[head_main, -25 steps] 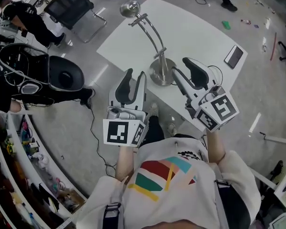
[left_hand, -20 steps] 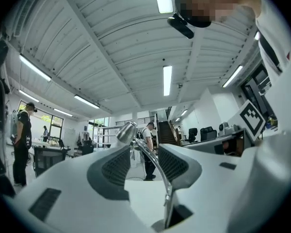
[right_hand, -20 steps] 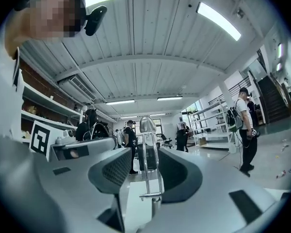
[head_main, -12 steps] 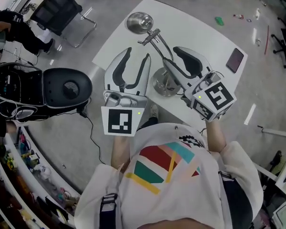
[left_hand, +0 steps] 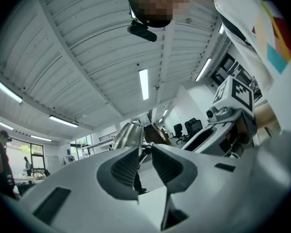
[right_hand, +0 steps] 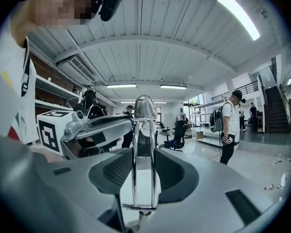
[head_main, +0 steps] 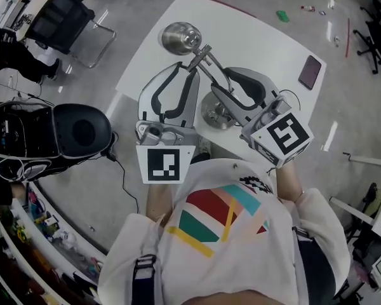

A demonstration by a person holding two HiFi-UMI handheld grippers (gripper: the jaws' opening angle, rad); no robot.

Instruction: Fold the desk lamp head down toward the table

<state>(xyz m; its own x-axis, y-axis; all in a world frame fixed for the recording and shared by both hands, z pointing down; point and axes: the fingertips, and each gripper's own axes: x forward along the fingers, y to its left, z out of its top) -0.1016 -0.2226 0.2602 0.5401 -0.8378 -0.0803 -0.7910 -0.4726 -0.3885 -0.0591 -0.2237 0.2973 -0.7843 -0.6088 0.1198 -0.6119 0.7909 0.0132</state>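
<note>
A chrome desk lamp stands near the front edge of the white table (head_main: 260, 40), its head (head_main: 180, 38) up on a twin-rod arm (head_main: 211, 65) above a round base (head_main: 217, 112). My left gripper (head_main: 183, 74) sits just left of the arm's upper joint. Its jaws are closing, and nothing shows pressed between the pads; the lamp head (left_hand: 127, 136) shows beyond the tips (left_hand: 145, 164). My right gripper (head_main: 219, 84) straddles the arm lower down. The two rods (right_hand: 144, 159) stand between its pads, close to both, under the head (right_hand: 145, 107). I see no squeeze.
A dark phone (head_main: 310, 72) lies at the table's right corner. A black office chair (head_main: 57, 14) and a round black seat (head_main: 82, 131) stand on the floor to the left. A standing person (right_hand: 230, 125) is across the room.
Both grippers moved forward to the lamp. The left jaws spread wide, then narrowed beside the upper joint. The right jaws came around the lamp arm.
</note>
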